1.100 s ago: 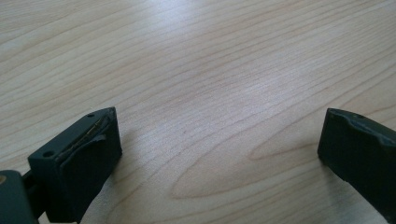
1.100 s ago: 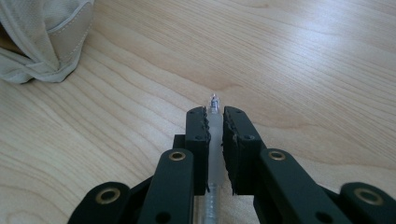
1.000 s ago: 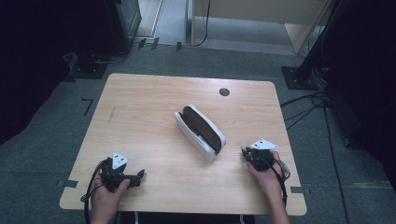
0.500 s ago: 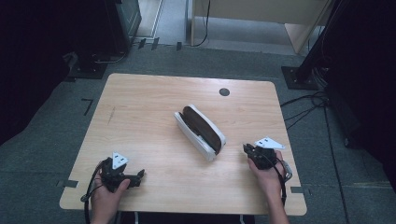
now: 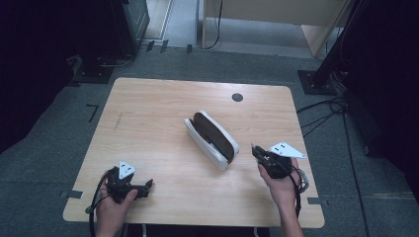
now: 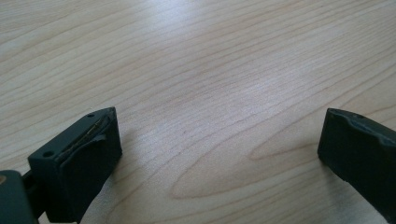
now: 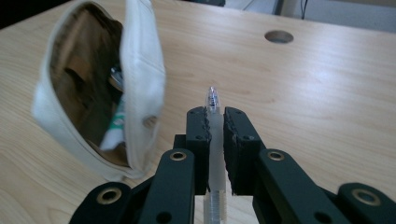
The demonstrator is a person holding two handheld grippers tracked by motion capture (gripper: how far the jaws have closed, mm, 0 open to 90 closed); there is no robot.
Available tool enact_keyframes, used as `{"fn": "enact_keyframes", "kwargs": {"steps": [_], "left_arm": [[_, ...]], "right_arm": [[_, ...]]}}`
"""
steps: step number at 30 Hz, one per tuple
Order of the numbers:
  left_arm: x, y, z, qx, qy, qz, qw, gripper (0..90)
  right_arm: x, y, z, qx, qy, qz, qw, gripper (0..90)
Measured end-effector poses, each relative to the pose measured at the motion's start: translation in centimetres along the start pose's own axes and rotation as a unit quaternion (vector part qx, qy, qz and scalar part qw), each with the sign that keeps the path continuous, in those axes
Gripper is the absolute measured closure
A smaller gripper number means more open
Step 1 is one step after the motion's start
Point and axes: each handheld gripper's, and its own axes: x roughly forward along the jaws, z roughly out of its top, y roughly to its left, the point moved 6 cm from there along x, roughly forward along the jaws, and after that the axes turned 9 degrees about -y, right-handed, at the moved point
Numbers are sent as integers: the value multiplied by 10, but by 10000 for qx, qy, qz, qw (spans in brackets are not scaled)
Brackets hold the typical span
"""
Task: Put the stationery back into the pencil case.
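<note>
Jaws of the right gripper point(image 7: 215, 122) were clamped on a clear pen point(image 7: 214, 140), whose tip poked out past them and whose barrel ran back between the black arms. Seen from the high view, this gripper point(image 5: 258, 152) sat in the person's right hand point(image 5: 281, 183) just beside the near end of the white pencil case point(image 5: 212, 139), with its grey three-cornered plate on top. The pen hung above the wooden counter point(image 7: 327, 84), apart from the case.

The pencil case point(image 7: 93, 88) lay unzipped on the counter point(image 5: 163, 103), roughly in the middle and set at a slant, its brown lining open to the camera. In the right gripper view a few items showed inside it, one with green and white on it, though they were too blurred to name. A round dark hole point(image 5: 237, 97) in the counter lay beyond the case, toward the far edge; in the right gripper view the same hole point(image 7: 279, 36) sat past the pen's tip.

The left gripper point(image 6: 219, 140) had its jaws wide apart with nothing between them, only bare wood grain beneath. In the high view it point(image 5: 148, 185) rested low on the counter, well apart from the case and near the front edge, held in the left hand point(image 5: 112, 210) with a cable trailing back from it.
</note>
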Motion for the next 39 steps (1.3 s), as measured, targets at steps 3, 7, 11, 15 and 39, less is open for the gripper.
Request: {"fn": "enact_keyframes", "kwargs": {"steps": [3,7,11,15,39], "left_arm": [[0,0,0,0,1,0,10000,0],[0,0,0,0,0,0,10000,0],[0,0,0,-14,-14,4,10000,0],[0,0,0,-5,-4,0,10000,0],[0,0,0,-4,-11,4,10000,0]], "right_arm": [[-2,9,11,-41,-100,107,9999,813],[0,21,24,-95,-190,228,9995,813],[3,31,35,-120,-262,340,9990,813],[7,38,43,-123,-328,424,9985,813],[60,80,80,-289,-530,961,9935,812]]}}
